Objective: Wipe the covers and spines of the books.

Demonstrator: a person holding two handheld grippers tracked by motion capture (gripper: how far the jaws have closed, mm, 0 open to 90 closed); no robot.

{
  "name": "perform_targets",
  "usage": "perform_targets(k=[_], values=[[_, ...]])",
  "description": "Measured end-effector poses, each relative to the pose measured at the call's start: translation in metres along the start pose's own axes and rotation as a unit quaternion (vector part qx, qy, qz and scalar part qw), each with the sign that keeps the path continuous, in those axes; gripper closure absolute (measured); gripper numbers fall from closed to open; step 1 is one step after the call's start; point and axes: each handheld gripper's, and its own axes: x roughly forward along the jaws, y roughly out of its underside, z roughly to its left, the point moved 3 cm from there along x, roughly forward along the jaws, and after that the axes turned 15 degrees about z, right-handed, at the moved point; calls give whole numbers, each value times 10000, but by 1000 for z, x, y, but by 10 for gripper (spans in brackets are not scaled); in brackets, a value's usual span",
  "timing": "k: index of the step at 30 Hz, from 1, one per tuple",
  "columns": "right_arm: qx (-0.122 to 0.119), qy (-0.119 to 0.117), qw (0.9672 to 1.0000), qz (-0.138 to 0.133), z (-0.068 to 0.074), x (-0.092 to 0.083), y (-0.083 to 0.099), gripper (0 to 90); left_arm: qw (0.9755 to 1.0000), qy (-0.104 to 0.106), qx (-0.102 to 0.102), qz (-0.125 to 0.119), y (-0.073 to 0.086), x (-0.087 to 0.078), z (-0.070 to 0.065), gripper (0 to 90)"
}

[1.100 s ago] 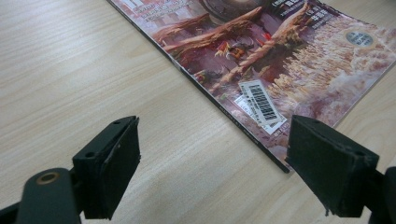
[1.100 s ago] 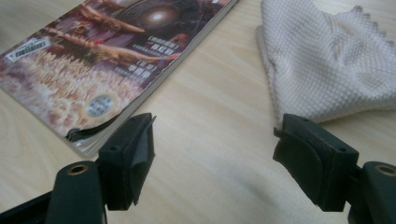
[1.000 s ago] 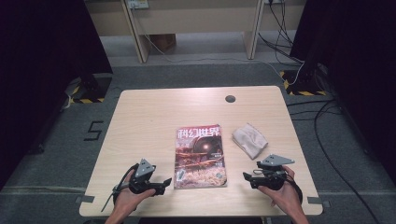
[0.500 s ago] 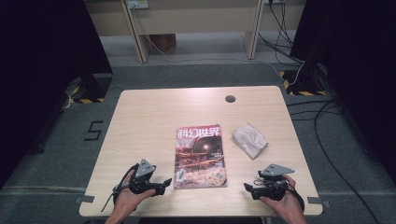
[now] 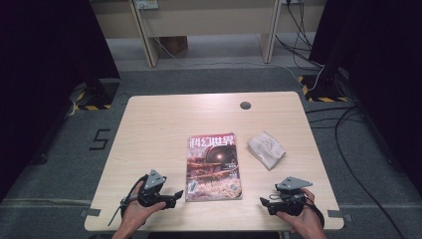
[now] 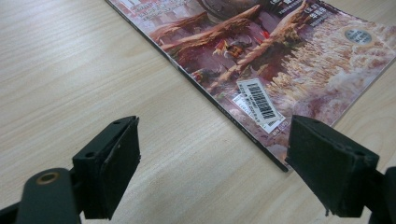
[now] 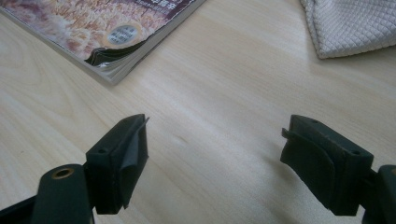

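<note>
A glossy paperback magazine [image 5: 213,167] with a reddish-brown illustrated cover lies flat near the front middle of the pale wooden table [image 5: 159,124]. The left tool [image 5: 175,197] sits just beside the magazine's near left corner, jaws spread wide and gripping nothing. The right tool [image 5: 264,203] rests off the magazine's near right corner, a little apart from it; its jaws have just been opening and hold nothing. A crumpled white quilted cloth [image 5: 266,149] lies right of the magazine.
</note>
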Motion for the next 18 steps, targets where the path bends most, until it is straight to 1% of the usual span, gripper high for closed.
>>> perform_targets(k=[16,18], values=[[-18,3,10000,-23,0,0,0,217,10000,-4,-1,-2,0,0,0,165],[31,14,10000,-19,0,-1,0,216,10000,-5,0,-1,0,0,0,165]])
